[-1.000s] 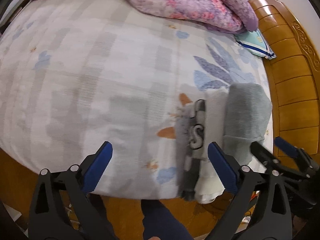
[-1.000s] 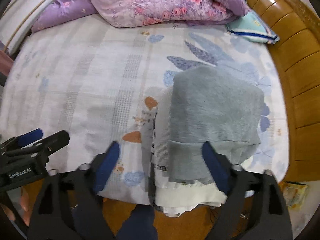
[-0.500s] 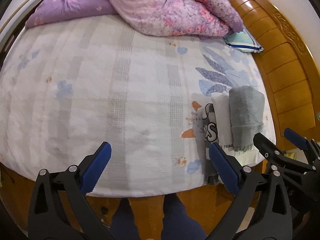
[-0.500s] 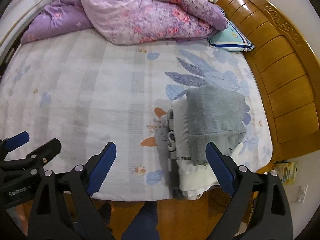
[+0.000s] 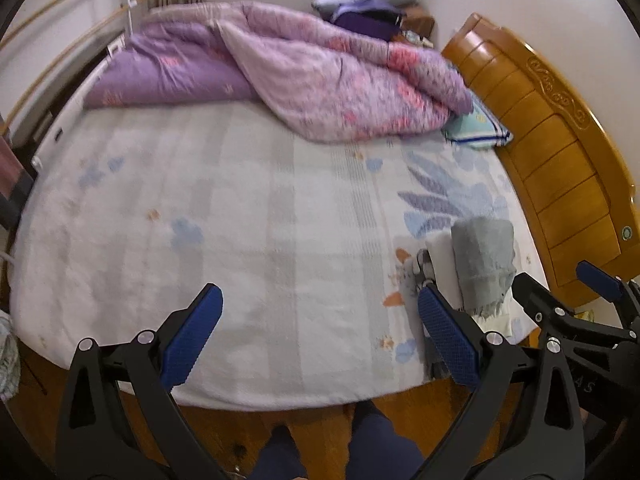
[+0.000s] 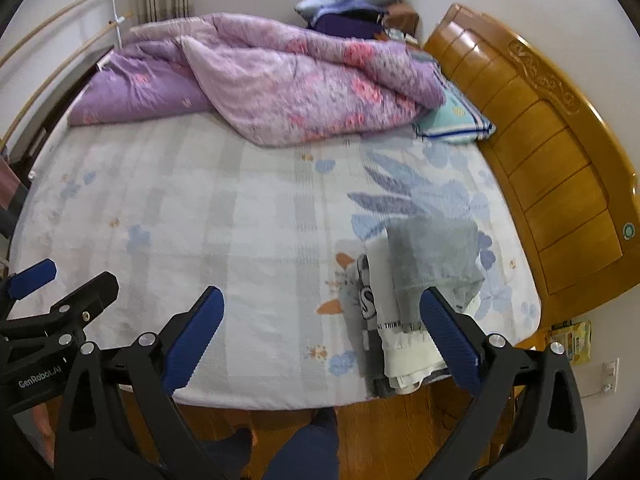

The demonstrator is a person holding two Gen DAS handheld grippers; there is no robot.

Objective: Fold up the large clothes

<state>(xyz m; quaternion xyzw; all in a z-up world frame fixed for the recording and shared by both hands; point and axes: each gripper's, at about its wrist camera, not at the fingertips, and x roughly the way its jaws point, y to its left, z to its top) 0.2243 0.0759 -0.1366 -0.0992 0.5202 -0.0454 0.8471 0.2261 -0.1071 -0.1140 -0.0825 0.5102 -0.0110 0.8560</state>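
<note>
A stack of folded clothes lies at the bed's near right corner, with a folded grey garment (image 5: 484, 256) (image 6: 432, 260) on top. Under it are a white garment (image 6: 400, 344) and a grey printed one (image 6: 362, 304). My left gripper (image 5: 320, 300) hangs high above the bed's front edge, to the left of the stack, open with nothing between its blue pads. My right gripper (image 6: 322, 300) is also held high. Its jaws are opening and hold nothing, and its right finger (image 6: 448, 336) overlaps the stack in the picture only. Each gripper also shows at the edge of the other's view.
A crumpled purple floral quilt (image 6: 280, 80) fills the far side of the bed. A light blue pillow (image 6: 452, 120) lies beside the wooden headboard (image 6: 560, 160) on the right. A person's legs (image 6: 312, 448) stand on the wooden floor below the bed's front edge.
Both grippers have risen and drawn back from the stack, which now looks smaller and farther off. The whole bed and the room's far wall have come into view.
</note>
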